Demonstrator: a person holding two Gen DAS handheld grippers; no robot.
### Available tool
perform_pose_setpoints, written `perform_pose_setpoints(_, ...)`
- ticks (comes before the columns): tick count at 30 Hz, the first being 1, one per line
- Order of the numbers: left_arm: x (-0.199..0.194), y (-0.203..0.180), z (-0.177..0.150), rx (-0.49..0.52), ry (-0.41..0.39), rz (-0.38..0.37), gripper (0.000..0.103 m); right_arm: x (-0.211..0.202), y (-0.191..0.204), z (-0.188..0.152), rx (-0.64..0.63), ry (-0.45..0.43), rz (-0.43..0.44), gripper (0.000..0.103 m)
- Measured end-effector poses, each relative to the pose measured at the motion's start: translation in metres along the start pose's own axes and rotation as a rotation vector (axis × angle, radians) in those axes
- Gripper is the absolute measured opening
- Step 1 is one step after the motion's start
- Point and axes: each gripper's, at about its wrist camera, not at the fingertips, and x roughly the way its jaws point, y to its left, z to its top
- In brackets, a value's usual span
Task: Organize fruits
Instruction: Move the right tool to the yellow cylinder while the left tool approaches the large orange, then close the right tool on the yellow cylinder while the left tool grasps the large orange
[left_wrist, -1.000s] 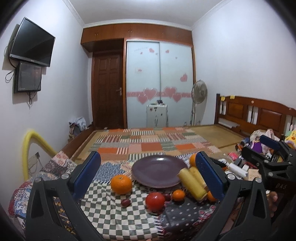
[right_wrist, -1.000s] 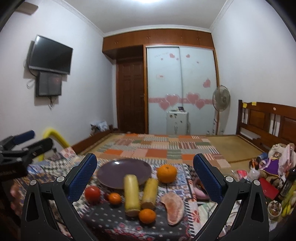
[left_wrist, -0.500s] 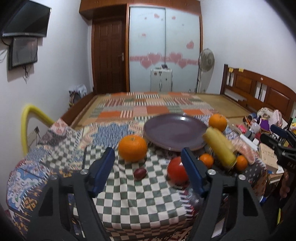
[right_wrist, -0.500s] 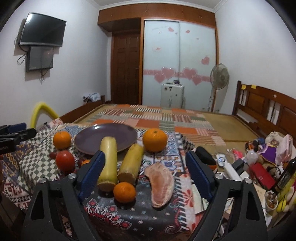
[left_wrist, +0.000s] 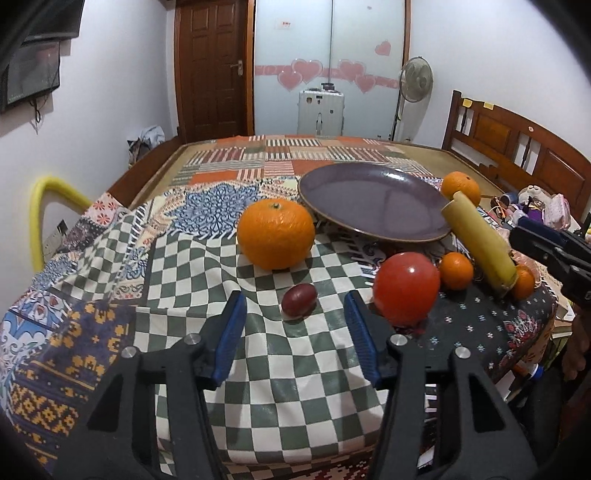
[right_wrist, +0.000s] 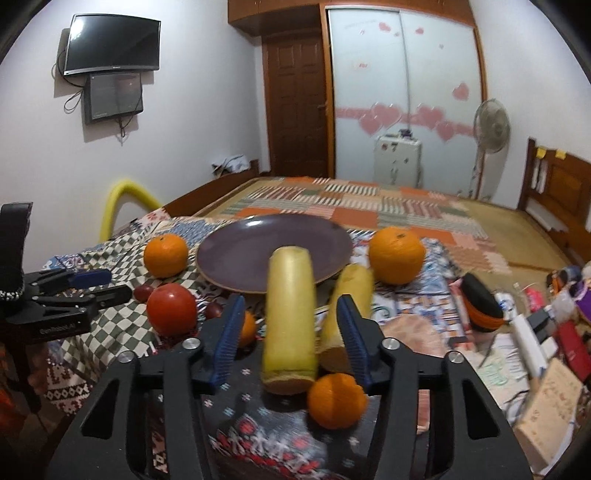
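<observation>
A purple plate (left_wrist: 373, 199) (right_wrist: 255, 247) lies on the cloth-covered table. My left gripper (left_wrist: 295, 321) is open, its jaws either side of a small dark red fruit (left_wrist: 299, 305), just short of it. A big orange (left_wrist: 275, 238) lies behind that fruit, a red tomato (left_wrist: 405, 291) to its right. My right gripper (right_wrist: 290, 332) is open around a yellow cylinder piece (right_wrist: 291, 314) without touching it. A second yellow piece (right_wrist: 347, 302), a small orange (right_wrist: 337, 400) and another big orange (right_wrist: 397, 254) lie close by.
A pale pink peeled fruit piece (right_wrist: 410, 332) lies right of the yellow pieces. Clutter of bottles and boxes (right_wrist: 535, 332) fills the right side. A yellow foam arch (left_wrist: 40, 206) stands at the left. A bed (left_wrist: 295, 155) lies beyond the table.
Both grippers have moved forward and down toward the table. The left one has closed in on the dark red fruit, the right one on the yellow piece; both jaws have narrowed.
</observation>
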Motion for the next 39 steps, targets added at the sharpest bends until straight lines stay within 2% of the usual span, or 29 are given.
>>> perform_pose_setpoints(4, 0.01, 0.004, 0.002, -0.005, 0.018, -0.005, 0.051, 0.011, 0.002, 0.001, -0.004, 0.017, 0.012, 0.042)
perform_pose_setpoints(12, 0.022, 0.016, 0.032, -0.037, 0.018, -0.006, 0.052, 0.027, 0.001, 0.007, -0.011, 0.044, 0.007, 0.042)
perform_pose_setpoints(16, 0.034, 0.019, 0.042, -0.04, 0.04, -0.006, 0.063, 0.036, -0.001, 0.01, -0.015, 0.072, -0.007, 0.042)
perform_pose_setpoints(19, 0.043, 0.021, 0.047, -0.035, 0.054, -0.004, 0.064, 0.047, -0.002, 0.011, -0.015, 0.105, -0.004, 0.042)
perform_pose_setpoints(22, 0.052, 0.02, 0.051, -0.011, 0.061, 0.016, 0.07, 0.053, -0.002, 0.011, -0.022, 0.123, -0.016, 0.037)
perform_pose_setpoints(36, 0.076, 0.021, 0.051, -0.013, 0.103, 0.006, 0.071, 0.047, -0.003, 0.012, -0.007, 0.103, 0.003, 0.035)
perform_pose_setpoints(39, 0.076, 0.02, 0.052, -0.024, 0.101, -0.005, 0.067, 0.042, -0.004, 0.012, 0.0, 0.089, 0.009, 0.035)
